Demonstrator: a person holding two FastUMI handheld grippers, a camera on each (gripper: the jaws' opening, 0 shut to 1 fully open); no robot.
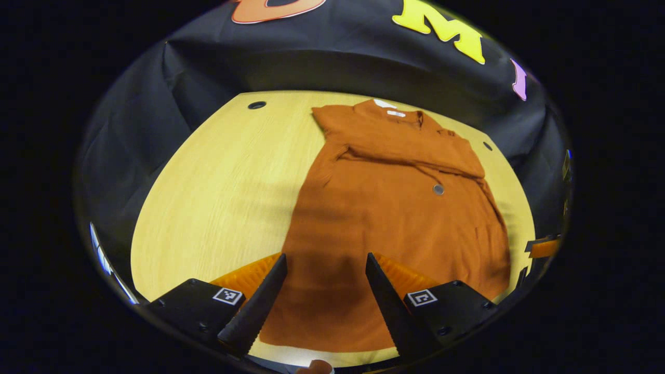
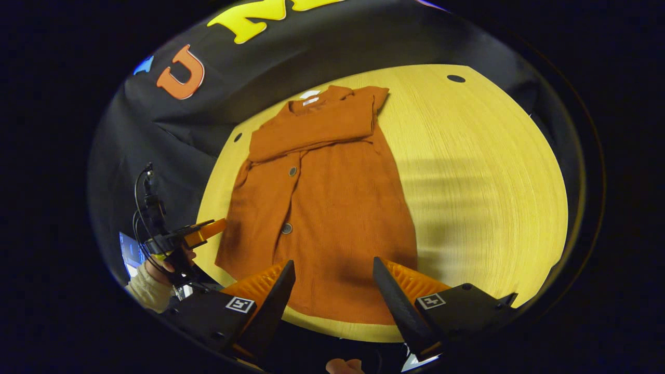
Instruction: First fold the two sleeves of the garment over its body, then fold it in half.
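The pale yellow wood-grain desk [image 1: 218, 187] is carrying a rust-orange buttoned garment [image 1: 395, 218], which is lying flat across its middle, collar toward the booth wall and hem toward the near edge. Both sleeves [image 2: 317, 124] are lying folded across the chest, below the collar. The left tongs [image 1: 324, 306] are hovering spread wide above the hem, gripping nothing. The right tongs [image 2: 332, 306] are likewise hanging spread over the hem, empty. In the right gripper view, a hand [image 2: 166, 265] is holding the other gripper beside the desk's edge.
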